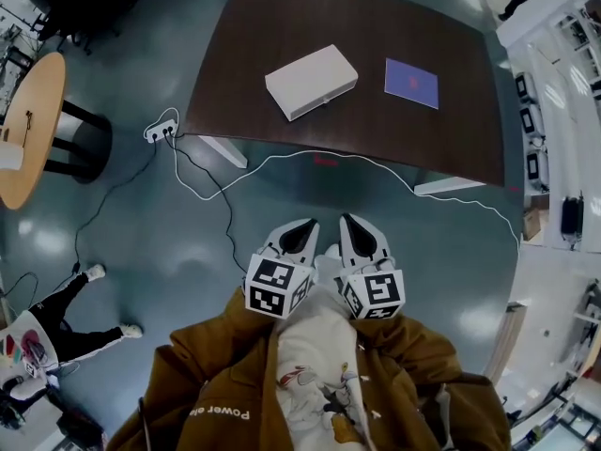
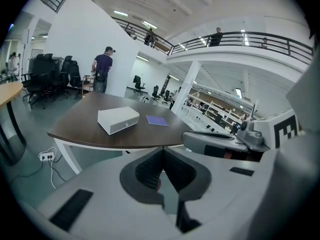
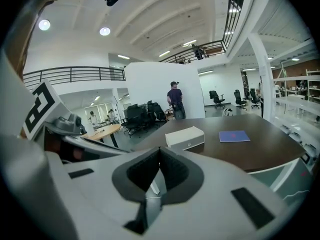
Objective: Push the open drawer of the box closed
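A white box (image 1: pixel 311 82) lies on the dark brown table (image 1: pixel 282 17). In the left gripper view the box (image 2: pixel 118 120) shows a drawer front with a small knob facing me, and the front looks level with the box's body. My left gripper (image 1: pixel 305 225) and right gripper (image 1: pixel 347 219) hang side by side close to my body, over the floor and well short of the table. The left gripper's (image 2: pixel 162 149) pads meet at the tips with nothing between them. My right gripper (image 3: pixel 160 149) is likewise shut and empty.
A purple pad (image 1: pixel 411 82) lies right of the box. A power strip (image 1: pixel 161 131) and a white cable (image 1: pixel 282 158) lie on the floor by the table's near edge. A round wooden table (image 1: pixel 28 120) stands at left. Someone's legs (image 1: pixel 75 318) show at lower left.
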The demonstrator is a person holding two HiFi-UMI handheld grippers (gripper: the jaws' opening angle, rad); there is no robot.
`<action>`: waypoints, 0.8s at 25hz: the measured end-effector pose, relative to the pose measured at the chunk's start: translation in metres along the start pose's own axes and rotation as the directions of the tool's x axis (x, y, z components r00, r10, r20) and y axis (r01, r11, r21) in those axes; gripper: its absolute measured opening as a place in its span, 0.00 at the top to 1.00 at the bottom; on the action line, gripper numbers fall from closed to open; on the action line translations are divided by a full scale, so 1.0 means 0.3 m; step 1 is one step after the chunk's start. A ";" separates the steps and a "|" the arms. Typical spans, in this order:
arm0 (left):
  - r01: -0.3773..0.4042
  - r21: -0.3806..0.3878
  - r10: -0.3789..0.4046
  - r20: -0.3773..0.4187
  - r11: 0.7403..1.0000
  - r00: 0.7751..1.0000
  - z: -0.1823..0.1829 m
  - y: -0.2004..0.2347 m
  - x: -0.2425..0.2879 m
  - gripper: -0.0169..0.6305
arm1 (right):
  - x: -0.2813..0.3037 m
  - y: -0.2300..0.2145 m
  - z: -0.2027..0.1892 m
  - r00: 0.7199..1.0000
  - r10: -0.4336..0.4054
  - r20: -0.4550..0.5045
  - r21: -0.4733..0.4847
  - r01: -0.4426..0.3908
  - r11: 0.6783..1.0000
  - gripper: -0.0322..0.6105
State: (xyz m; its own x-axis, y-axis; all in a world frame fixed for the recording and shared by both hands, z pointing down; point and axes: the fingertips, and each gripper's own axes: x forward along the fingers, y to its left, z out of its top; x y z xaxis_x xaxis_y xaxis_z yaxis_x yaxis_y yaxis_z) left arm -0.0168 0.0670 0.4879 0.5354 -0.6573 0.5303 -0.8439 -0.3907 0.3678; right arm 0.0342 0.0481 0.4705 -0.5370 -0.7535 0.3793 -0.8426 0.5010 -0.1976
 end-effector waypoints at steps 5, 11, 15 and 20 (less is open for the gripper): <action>-0.018 0.008 0.018 -0.009 1.000 1.000 -0.020 -0.046 0.007 0.97 | -0.055 -0.027 0.007 0.999 0.003 0.037 0.016 -0.004 1.000 0.94; -0.031 0.014 0.031 -0.002 0.999 1.000 0.000 -0.075 0.046 0.97 | -0.090 -0.085 0.017 0.999 -0.006 0.050 0.034 0.005 0.999 0.94; -0.023 0.031 0.023 -0.005 0.999 1.000 -0.001 -0.101 0.045 0.97 | -0.105 -0.086 0.010 0.999 0.001 0.042 0.022 -0.002 1.000 0.94; -0.022 0.036 0.023 -0.004 0.999 1.000 0.013 -0.111 0.041 0.97 | -0.111 -0.081 0.020 0.999 0.011 0.044 0.016 -0.011 1.000 0.94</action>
State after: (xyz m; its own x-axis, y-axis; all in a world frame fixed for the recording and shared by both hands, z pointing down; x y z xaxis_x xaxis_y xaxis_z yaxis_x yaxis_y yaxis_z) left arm 0.0178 0.0695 0.4790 0.5164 -0.6637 0.5412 -0.8564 -0.3991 0.3277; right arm 0.0724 0.0584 0.4573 -0.5471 -0.7662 0.3371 -0.8370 0.5028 -0.2159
